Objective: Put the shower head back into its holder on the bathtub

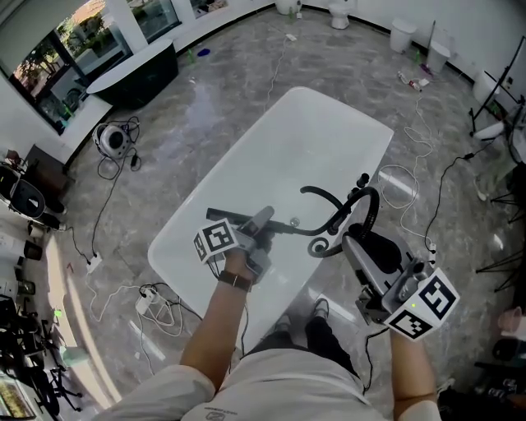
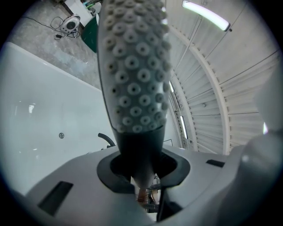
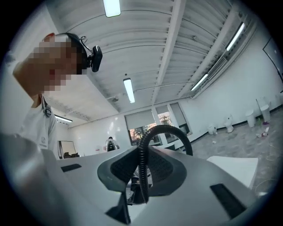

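Note:
The shower head (image 1: 260, 219) (image 2: 135, 70) has a grey studded face and a dark handle. My left gripper (image 1: 256, 235) (image 2: 142, 176) is shut on that handle over the white bathtub (image 1: 320, 140). Its black ribbed hose (image 1: 327, 239) (image 3: 160, 131) curls to the right and arcs up toward the black tap fixture (image 1: 322, 196) at the tub's right rim. My right gripper (image 1: 355, 245) (image 3: 143, 178) is shut on the hose beside that rim. I cannot make out the holder itself.
Cables and a power strip (image 1: 145, 301) lie on the marble floor left of the tub. A dark tub (image 1: 136, 76) stands at the far left, toilets (image 1: 339, 11) at the back, and black stands (image 1: 491, 90) at the right. The person's feet (image 1: 320, 325) are at the tub's near end.

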`<state>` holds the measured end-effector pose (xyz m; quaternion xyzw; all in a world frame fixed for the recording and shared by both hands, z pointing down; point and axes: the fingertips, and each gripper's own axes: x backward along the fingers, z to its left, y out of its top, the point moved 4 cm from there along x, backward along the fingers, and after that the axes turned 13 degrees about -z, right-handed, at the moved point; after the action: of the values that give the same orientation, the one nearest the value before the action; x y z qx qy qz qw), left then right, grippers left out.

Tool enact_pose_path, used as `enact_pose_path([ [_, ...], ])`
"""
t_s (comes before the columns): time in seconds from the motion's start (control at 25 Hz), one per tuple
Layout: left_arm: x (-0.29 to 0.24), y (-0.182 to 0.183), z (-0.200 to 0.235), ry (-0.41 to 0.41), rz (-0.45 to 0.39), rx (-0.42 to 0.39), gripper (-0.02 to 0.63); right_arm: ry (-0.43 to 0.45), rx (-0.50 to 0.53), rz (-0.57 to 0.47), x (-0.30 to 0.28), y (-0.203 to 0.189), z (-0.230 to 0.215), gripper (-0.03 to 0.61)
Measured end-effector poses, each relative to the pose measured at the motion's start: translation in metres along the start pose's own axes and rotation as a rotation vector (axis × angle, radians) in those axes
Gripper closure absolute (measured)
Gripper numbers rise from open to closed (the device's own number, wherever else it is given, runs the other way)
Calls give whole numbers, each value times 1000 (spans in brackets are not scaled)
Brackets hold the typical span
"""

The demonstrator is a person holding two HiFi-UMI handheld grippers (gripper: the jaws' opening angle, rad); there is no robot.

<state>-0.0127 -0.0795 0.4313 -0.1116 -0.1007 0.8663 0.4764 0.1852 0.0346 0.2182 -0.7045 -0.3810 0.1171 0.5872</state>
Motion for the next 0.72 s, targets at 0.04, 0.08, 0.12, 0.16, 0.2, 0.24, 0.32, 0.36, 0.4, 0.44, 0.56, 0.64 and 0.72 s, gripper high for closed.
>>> enact_pose_path([
  [0.04, 1, 0, 4, 7, -10, 6, 518, -1, -12, -10, -2, -2, -6, 509],
  [0.08, 2, 0, 8, 13, -19, 9, 518, -2, -41, -29, -3, -2, -12, 509],
  [0.12, 3, 1, 10, 17, -28, 12, 518, 2, -77, -55, -3, 0, -17, 509],
  [0.16, 5, 2, 12, 20, -39, 16, 518, 9, -103, -77, -4, 3, -19, 509],
  [0.2, 8, 3, 13, 22, -50, 20, 518, 13, -107, -81, -6, 6, -21, 509],
  [0.24, 10, 6, 13, 24, -61, 23, 518, 9, -89, -58, -7, 6, -23, 509],
  [0.32, 14, 13, 12, 27, -75, 12, 518, -17, -27, 44, -7, -1, -29, 509],
  [0.36, 15, 16, 12, 28, -80, 3, 518, -32, -4, 95, -5, -6, -33, 509],
  [0.4, 15, 18, 13, 29, -83, -5, 518, -48, 3, 128, -1, -10, -39, 509],
  [0.44, 16, 20, 14, 30, -87, -10, 518, -63, -9, 142, 3, -14, -45, 509],
  [0.56, 15, 22, 18, 38, -96, -15, 518, -93, -124, 110, 12, -25, -62, 509],
  [0.64, 15, 22, 20, 49, -100, -17, 518, -93, -200, 86, 9, -33, -64, 509],
  [0.72, 14, 24, 21, 54, -105, -16, 518, -54, -297, 37, 0, -31, -54, 509],
])
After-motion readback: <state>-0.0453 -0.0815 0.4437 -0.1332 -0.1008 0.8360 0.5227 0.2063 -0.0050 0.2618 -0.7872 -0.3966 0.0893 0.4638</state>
